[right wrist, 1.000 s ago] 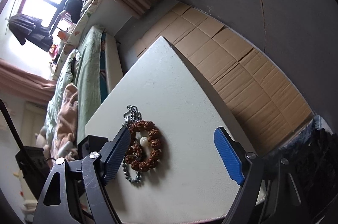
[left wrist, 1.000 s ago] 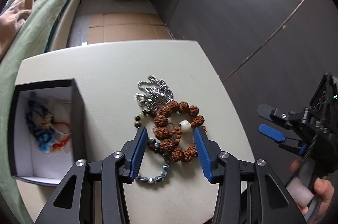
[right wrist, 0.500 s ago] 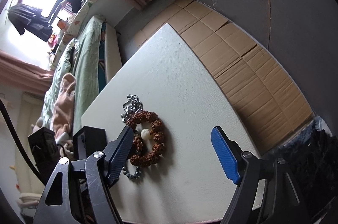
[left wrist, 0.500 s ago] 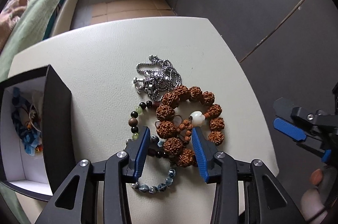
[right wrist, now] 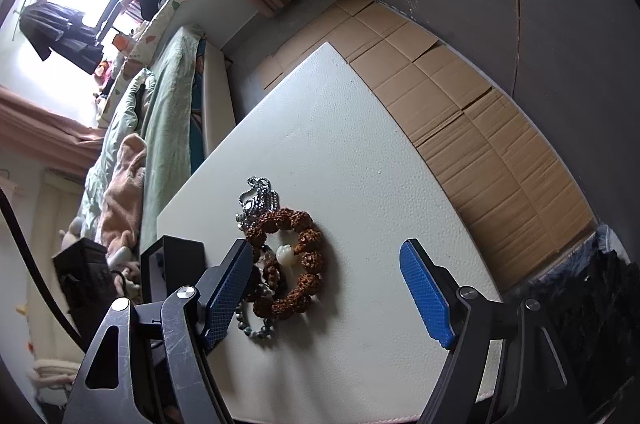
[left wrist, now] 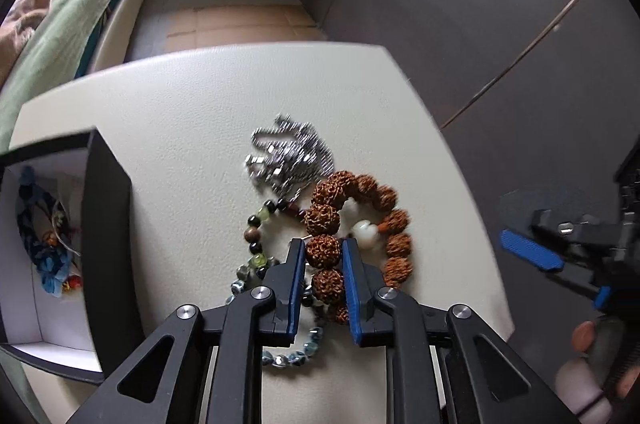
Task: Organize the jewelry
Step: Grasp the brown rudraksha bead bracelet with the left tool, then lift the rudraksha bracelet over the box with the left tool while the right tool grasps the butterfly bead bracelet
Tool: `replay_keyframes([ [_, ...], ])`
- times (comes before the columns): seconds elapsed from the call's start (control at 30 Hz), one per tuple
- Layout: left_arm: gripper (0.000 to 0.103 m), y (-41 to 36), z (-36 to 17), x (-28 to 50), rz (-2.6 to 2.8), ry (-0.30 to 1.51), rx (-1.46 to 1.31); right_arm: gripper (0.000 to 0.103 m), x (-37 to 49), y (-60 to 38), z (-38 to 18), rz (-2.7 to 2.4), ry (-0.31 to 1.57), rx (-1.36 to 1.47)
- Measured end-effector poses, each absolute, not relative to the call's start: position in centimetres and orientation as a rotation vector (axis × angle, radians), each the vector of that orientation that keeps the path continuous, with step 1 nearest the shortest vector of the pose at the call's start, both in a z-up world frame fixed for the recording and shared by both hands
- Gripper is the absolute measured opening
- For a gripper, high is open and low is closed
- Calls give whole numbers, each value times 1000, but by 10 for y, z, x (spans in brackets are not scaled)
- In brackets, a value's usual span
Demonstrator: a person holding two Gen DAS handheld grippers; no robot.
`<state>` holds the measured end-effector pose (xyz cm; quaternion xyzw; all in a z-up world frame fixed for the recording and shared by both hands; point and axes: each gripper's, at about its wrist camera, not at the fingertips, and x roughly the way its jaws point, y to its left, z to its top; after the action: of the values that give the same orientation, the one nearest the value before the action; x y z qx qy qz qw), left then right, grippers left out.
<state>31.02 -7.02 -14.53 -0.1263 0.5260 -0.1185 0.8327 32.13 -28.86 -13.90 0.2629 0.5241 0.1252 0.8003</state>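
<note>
Your left hand-held gripper (left wrist: 322,256) is clenched on one large brown bead of the rudraksha bracelet (left wrist: 360,224), its blue pads pressing that bead from either side. The bracelet lies on the white counter (left wrist: 180,128), directly ahead of the fingers, with a white bead (left wrist: 366,231) just right of the grip. A silver chain (left wrist: 290,160) is heaped at the bracelet's far side, touching it. A bracelet of mixed coloured beads (left wrist: 256,244) curves to the left and passes under the fingers. A black box (left wrist: 108,224) with a white interior sits at the left, holding blue and red cords. Your right hand-held gripper (right wrist: 320,288) hangs released, jaws wide apart, near the counter's right edge, with the bracelet lying beside its left finger.
</note>
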Motion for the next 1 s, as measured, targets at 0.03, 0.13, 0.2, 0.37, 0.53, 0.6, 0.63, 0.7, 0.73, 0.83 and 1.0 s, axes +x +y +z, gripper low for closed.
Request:
replay_keyframes([
  [0.03, 20, -71, -140, 310, -265, 1100, -273, 78, 321, -289, -138, 270, 1122, 565],
  [0.13, 20, -70, -126, 305, -310, 1059, -303, 78, 320, -288, -138, 278, 1116, 570],
  [0.2, 20, -67, -116, 302, -329, 1033, -327, 78, 321, -289, -139, 289, 1121, 582],
  [0.37, 19, -62, -98, 298, -357, 989, -364, 78, 322, -283, -141, 306, 1123, 591],
  [0.53, 19, -50, -80, 291, -388, 940, -420, 66, 322, -270, -143, 355, 1134, 594],
  [0.6, 19, -43, -72, 289, -389, 911, -431, 65, 323, -263, -146, 359, 1148, 572],
  [0.63, 19, -41, -70, 287, -384, 902, -432, 64, 324, -259, -148, 360, 1157, 562],
  [0.7, 19, -32, -64, 285, -365, 881, -440, 55, 324, -249, -152, 382, 1176, 557],
  [0.73, 19, -27, -62, 284, -352, 872, -444, 53, 325, -244, -155, 392, 1188, 549],
  [0.83, 19, -13, -57, 281, -292, 849, -447, 50, 325, -233, -159, 381, 1199, 505],
  [1.0, 19, 9, -59, 279, -246, 847, -484, 50, 330, -214, -162, 361, 1204, 409],
])
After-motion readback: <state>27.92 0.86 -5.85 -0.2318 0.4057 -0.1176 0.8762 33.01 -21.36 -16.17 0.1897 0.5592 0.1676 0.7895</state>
